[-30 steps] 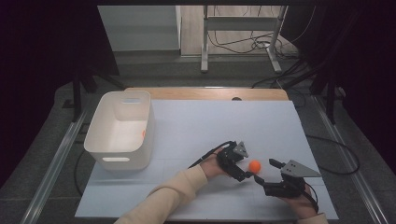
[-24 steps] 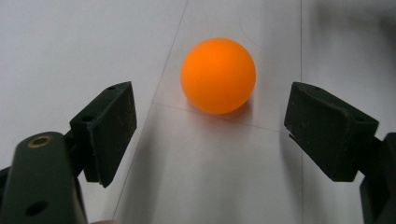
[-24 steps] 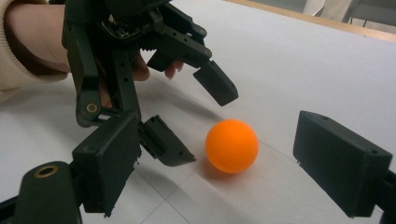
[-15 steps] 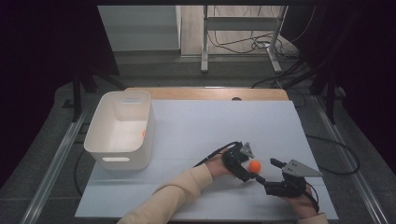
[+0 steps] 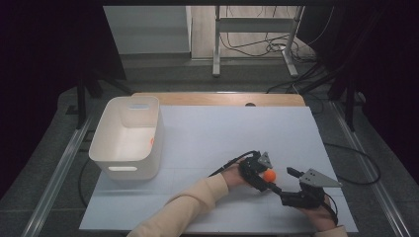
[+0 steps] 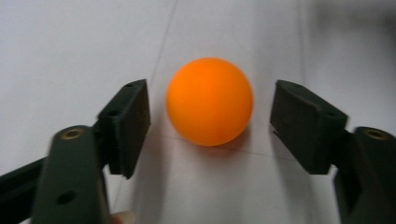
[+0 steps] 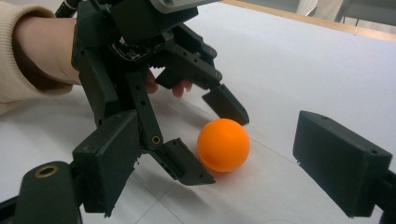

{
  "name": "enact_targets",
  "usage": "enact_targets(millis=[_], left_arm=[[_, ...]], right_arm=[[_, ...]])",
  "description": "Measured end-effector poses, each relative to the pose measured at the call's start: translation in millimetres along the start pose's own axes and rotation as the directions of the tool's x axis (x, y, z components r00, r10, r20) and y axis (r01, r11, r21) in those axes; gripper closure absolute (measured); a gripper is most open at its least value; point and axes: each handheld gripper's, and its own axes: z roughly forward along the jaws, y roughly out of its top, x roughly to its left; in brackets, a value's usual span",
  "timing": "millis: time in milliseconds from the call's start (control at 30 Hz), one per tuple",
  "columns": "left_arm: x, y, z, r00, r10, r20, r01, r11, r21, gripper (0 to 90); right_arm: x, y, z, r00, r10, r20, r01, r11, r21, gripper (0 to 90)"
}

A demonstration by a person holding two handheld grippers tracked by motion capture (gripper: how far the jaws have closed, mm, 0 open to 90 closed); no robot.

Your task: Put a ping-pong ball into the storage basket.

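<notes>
An orange ball rests on the white table top. My left gripper reaches in from the left and straddles the ball. Its jaws have just been closing, and a gap remains between each pad and the ball, so it is open. My right gripper stands just right of the ball, pointing at it with its jaws wide open. The ball and the left gripper's fingertips lie a little ahead of its pads.
A white bin stands at the table's left, with something small and orange inside against its right wall. A wooden strip runs along the far edge. The white top lies bare between the bin and the grippers.
The left gripper has edged right, its jaws on either side of the ball, and they have drawn closer together. The ball and the right gripper have stayed put.
</notes>
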Motion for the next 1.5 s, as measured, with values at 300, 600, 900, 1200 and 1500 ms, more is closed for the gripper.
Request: enact_targets(millis=[300,600,900,1200,1500], left_arm=[[-0.8,-0.4,-3.8,0.9998,0.02,-0.005,-0.02,0.9998,-0.001,50.4],[-0.3,-2.1,-14.1,0.9996,0.001,-0.028,-0.001,1.0,-0.01,50.6],[0.6,-10.0,-32.9,0.9971,-0.013,-0.075,0.012,0.9999,-0.007,50.5],[0.0,-17.6,-47.2,0.995,-0.02,-0.098,0.019,0.9997,-0.018,50.4],[-2.9,-19.8,-55.8,0.9938,-0.032,-0.106,0.029,0.9992,-0.027,50.4]], right_arm=[[-0.2,-0.2,-0.1,1.0,0.002,0.004,-0.002,1.0,-0.001,15.5],[0.2,-0.4,-0.1,1.0,-0.001,0.007,0.001,1.0,0.003,15.5],[0.8,-1.0,1.4,0.9999,-0.009,0.005,0.009,1.0,0.013,15.5],[1.2,-1.3,2.2,0.9999,-0.012,0.005,0.012,1.0,0.017,15.5],[1.4,-1.7,3.2,0.9999,-0.016,0.005,0.016,1.0,0.021,15.5]])
